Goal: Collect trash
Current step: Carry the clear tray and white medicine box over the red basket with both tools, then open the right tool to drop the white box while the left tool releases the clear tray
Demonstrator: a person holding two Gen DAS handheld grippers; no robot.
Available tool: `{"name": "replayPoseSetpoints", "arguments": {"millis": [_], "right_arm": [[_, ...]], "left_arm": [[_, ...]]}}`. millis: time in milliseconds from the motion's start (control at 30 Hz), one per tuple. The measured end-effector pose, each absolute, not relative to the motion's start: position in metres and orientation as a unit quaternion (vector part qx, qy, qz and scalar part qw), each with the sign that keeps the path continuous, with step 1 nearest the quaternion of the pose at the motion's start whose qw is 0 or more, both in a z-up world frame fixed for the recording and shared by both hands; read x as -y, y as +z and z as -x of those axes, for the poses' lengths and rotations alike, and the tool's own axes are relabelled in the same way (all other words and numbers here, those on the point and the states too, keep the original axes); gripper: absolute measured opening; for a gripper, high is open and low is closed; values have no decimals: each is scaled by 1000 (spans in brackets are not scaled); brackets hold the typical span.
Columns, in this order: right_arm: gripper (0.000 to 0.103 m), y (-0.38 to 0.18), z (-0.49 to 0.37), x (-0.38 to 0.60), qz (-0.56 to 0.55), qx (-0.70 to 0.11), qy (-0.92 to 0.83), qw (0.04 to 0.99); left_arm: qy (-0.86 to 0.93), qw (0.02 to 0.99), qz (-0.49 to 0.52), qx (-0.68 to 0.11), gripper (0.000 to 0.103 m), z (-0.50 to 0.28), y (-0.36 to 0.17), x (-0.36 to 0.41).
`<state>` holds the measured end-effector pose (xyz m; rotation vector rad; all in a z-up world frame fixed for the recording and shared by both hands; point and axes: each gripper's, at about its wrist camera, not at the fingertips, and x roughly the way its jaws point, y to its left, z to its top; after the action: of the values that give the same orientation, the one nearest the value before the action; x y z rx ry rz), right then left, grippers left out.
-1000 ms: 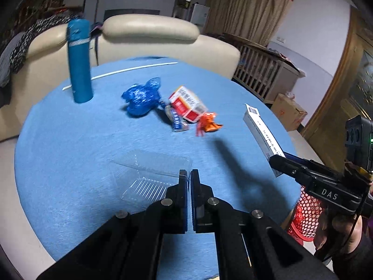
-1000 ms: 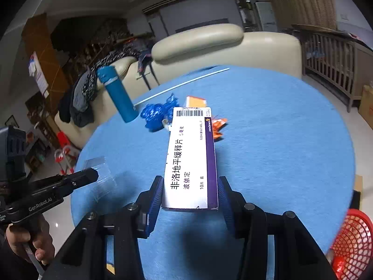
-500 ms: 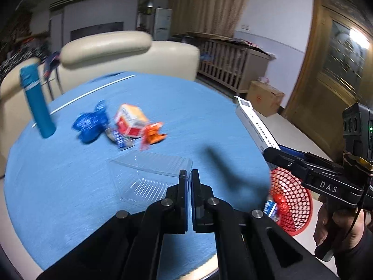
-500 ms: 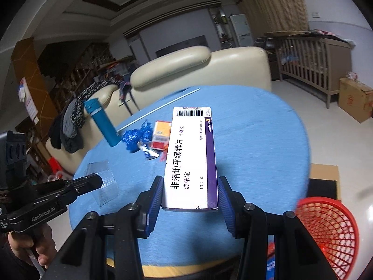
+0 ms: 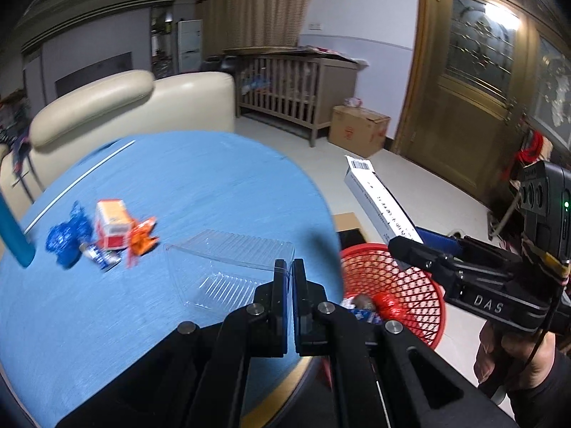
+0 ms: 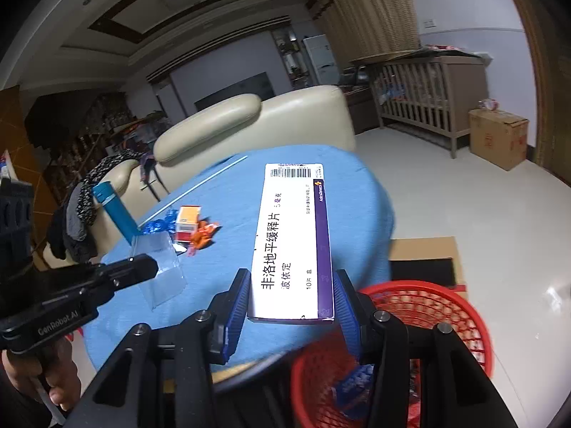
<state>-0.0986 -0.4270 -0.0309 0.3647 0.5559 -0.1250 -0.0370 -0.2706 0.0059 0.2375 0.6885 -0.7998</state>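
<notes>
Right claw (image 6: 291,306) clamps medicine box (image 6: 292,239) — above red basket (image 6: 464,306).

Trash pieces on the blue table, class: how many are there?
4, clustered together: blue wrapper, red-and-white box, orange wrapper, small blue packet. Some may be hidden.

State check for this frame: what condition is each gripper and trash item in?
left hand-held gripper: shut on the clear plastic tray
right hand-held gripper: shut on the white medicine box, above the red basket
red basket: holds some trash
wrappers: lying on blue table
</notes>
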Motion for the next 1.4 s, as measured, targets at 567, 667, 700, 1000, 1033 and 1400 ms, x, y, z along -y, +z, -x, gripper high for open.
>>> {"name": "replayPoseSetpoints", "arguments": {"millis": [567,667,700,1000,1033,1400], "right_arm": [[49,-40,162,475,-201,-258,-116,938],[49,-43,167,479,-204,-260,-121,936],[49,-44,169,481,-205,-260,-123,936],[49,-60,179,493,-220,-272,-135,927],[49,-62,180,494,-222,-274,-136,926],[49,-85,189,503,-237,-296,-147,914]], "left_arm": [[-415,827,-166,-340,2,65,-2,353],[-420,822,-175,-342,2,68,-4,363],[-421,821,-177,-342,2,69,-5,364],[-429,811,-190,-349,2,75,-13,381],[-430,810,-192,-350,2,76,-14,382],[-434,801,-203,-359,2,80,-22,401]]}}
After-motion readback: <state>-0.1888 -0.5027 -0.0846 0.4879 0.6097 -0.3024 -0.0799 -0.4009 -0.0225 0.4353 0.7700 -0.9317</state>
